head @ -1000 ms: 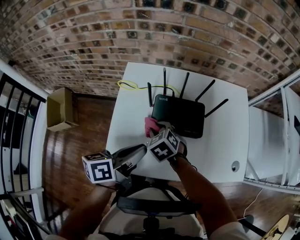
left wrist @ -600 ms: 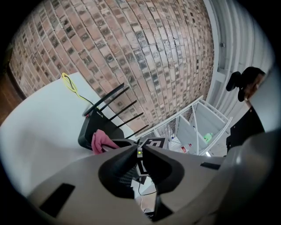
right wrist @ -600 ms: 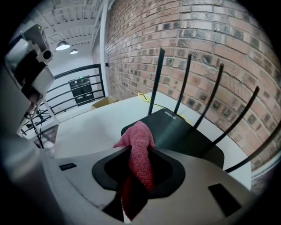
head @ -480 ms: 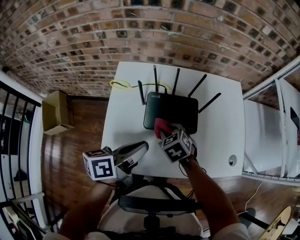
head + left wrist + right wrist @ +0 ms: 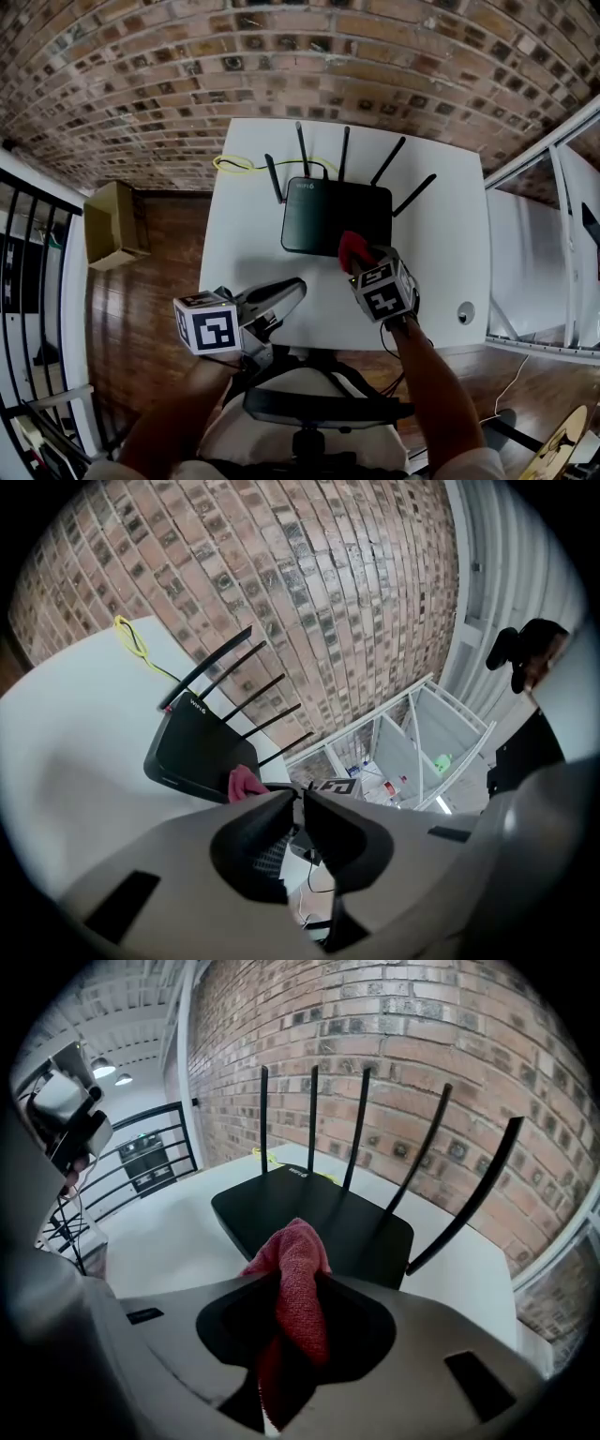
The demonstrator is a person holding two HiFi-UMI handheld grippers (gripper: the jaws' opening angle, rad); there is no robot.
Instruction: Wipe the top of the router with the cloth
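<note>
Router (image 5: 328, 211) lies flat on the white table (image 5: 244, 253) near the brick wall, its antennas (image 5: 343, 153) standing along the far edge. The right gripper (image 5: 362, 259) pinches the red cloth (image 5: 350, 247), whose bunched tip looks to rest on the router's near right corner. The left gripper (image 5: 287, 296) hovers over the table's near edge, jaws pressed together on nothing. Wiping seems under way. The next stroke probably calls for dragging the cloth leftward across the top with light downward pressure, stopping short of the antennas.
</note>
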